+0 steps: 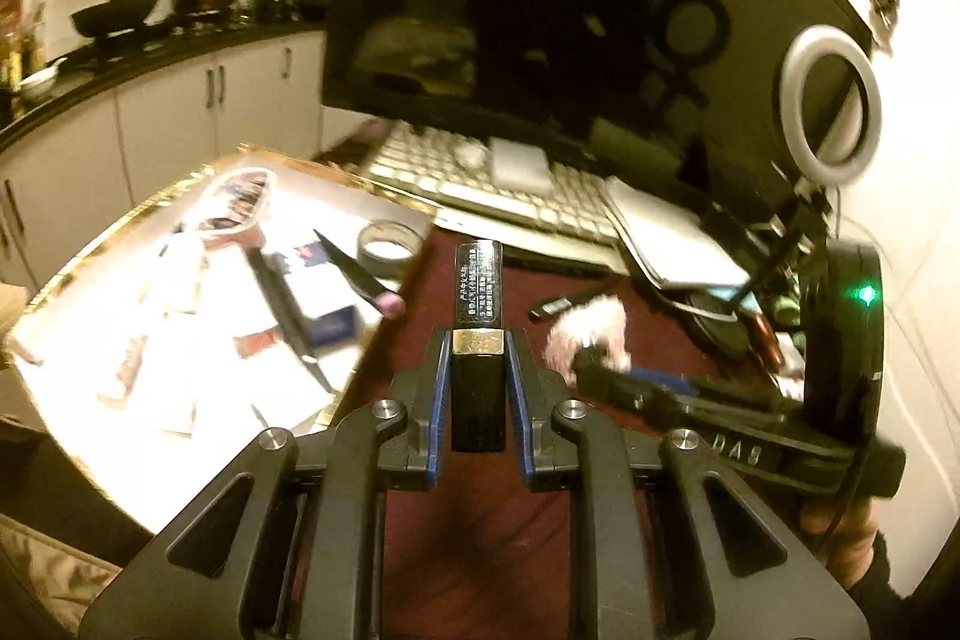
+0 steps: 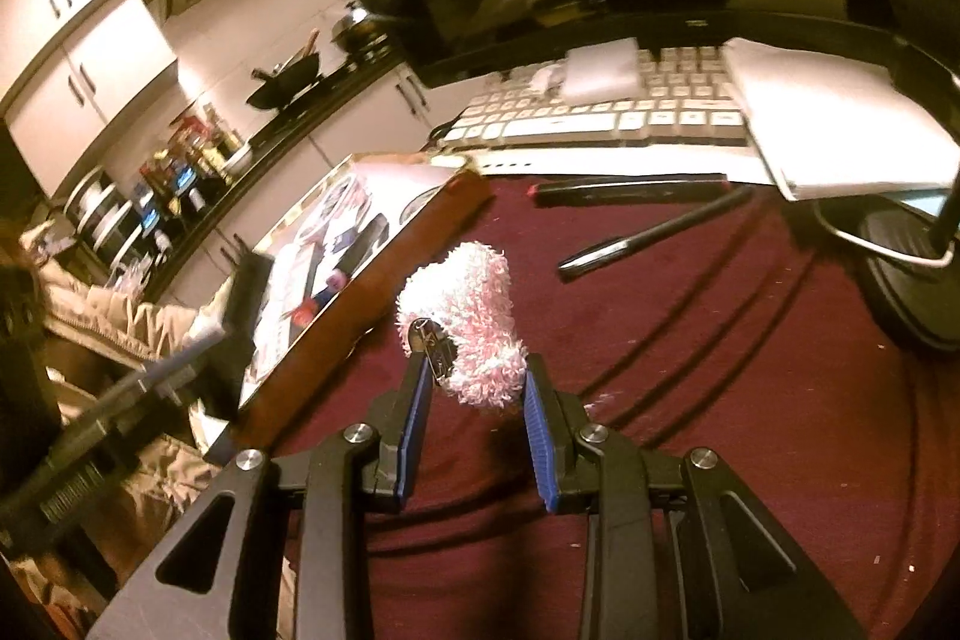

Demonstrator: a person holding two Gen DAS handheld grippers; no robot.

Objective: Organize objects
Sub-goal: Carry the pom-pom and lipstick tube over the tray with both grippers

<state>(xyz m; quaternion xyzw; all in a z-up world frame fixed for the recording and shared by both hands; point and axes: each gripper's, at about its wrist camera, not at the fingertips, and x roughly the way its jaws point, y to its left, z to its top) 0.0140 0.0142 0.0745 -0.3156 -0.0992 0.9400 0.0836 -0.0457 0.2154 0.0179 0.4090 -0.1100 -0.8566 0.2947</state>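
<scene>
While cluttered, tray (image 1: pixel 90 256) holds tape roll (image 1: pixel 389 249).

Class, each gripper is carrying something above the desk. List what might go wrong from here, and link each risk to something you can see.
1. The left gripper holds the black tube only at its lower half; most of it sticks out past the fingers, so it may tip or slip.
2. The right gripper squeezes a fluffy pink clip; soft fluff may slide free.
3. The tray is already crowded, with scissors among the things in it, so whatever is set down may knock them.
</scene>
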